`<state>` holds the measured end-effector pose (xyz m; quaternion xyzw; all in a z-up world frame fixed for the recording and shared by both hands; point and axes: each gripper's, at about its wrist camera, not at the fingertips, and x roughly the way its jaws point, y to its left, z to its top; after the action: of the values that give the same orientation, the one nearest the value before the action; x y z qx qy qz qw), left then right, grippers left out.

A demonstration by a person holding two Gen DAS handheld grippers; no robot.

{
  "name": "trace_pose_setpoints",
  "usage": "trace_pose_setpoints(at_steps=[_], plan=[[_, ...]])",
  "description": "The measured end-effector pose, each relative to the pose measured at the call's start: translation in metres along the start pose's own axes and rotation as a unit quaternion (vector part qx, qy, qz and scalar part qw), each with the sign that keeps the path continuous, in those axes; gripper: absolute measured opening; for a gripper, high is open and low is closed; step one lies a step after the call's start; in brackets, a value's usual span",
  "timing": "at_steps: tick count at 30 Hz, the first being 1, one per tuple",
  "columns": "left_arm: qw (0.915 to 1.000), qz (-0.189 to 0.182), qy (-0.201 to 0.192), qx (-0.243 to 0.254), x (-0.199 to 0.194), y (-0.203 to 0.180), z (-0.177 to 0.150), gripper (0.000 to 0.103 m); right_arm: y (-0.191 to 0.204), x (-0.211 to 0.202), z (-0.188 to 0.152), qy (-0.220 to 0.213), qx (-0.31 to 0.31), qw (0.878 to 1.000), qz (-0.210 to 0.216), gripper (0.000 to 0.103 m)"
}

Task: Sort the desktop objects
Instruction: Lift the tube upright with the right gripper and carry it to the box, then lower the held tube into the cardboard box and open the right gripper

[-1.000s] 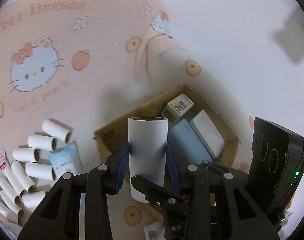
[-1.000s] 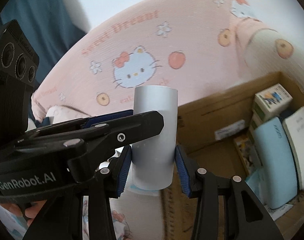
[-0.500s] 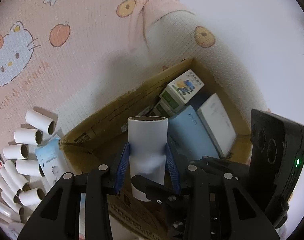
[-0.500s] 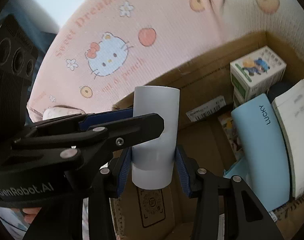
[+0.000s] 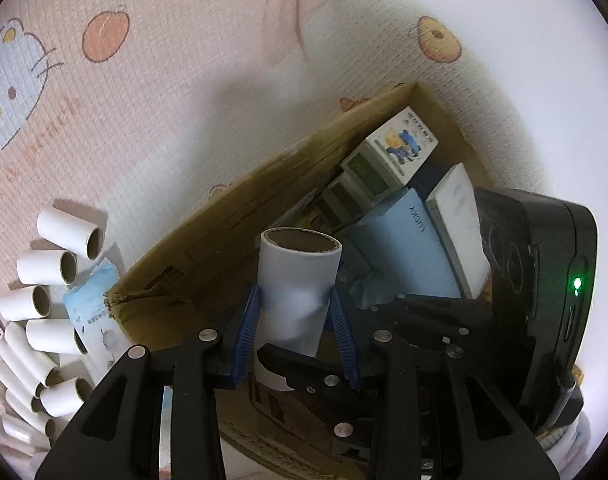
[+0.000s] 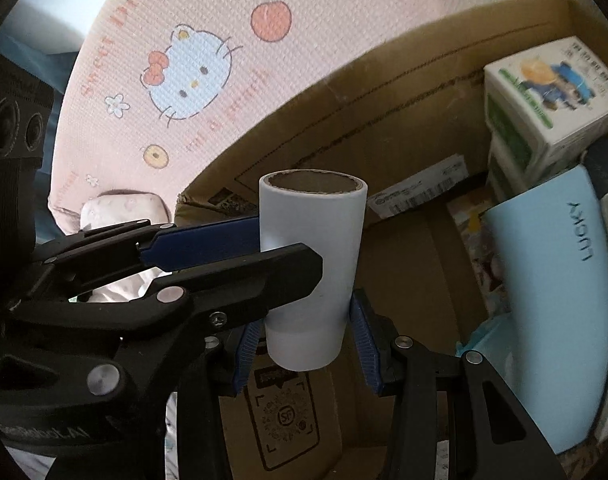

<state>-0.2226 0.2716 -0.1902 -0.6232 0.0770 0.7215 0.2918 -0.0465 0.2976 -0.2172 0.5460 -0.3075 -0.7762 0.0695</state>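
Both the left gripper and the right gripper have their jaws clamped on one upright white tube, held above the open cardboard box. Judged mid-delivery; next, lower it into the bare corner and release, clear of the blue case.

Both views are bent by strong fisheye distortion and closed in by a black circular vignette, with the straight walls of the cardboard box rendered as curves. In the left wrist view the upper right is washed out to near white by soft daylight, and a diffuse grey shadow is cast on the pink printed cloth. The light-blue case and the picture box are slightly blurred.
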Motion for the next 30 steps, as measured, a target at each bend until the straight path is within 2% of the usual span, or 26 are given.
trace_pose_setpoints(at_steps=[4,7,9,18,24,28,30], plan=[[0.9999,0.006,0.011,0.008,0.002,0.007,0.001,0.037,-0.006,0.010,0.003,0.015,0.008,1.000,0.022,0.041],[0.9995,0.022,0.020,0.011,0.002,0.011,0.002,0.022,-0.005,0.016,0.008,0.026,0.006,0.999,0.022,0.041],[0.9993,0.019,0.030,0.012,0.002,0.013,0.002,0.017,-0.005,0.020,0.010,0.033,0.004,0.999,0.019,0.041],[0.9984,0.041,0.024,0.031,0.000,0.015,0.003,0.015,-0.016,0.024,0.015,0.064,-0.001,0.997,0.041,0.041],[0.9985,0.034,0.016,0.040,-0.007,0.016,0.001,0.015,-0.018,0.031,0.012,0.091,-0.015,0.995,0.027,0.041],[0.9985,0.038,0.009,0.038,-0.015,0.019,-0.002,0.015,-0.015,0.043,0.007,0.119,-0.027,0.992,0.034,0.041],[0.9986,0.036,0.005,0.038,-0.019,0.022,-0.001,0.015,-0.013,0.049,0.007,0.122,-0.034,0.992,0.015,0.041]])
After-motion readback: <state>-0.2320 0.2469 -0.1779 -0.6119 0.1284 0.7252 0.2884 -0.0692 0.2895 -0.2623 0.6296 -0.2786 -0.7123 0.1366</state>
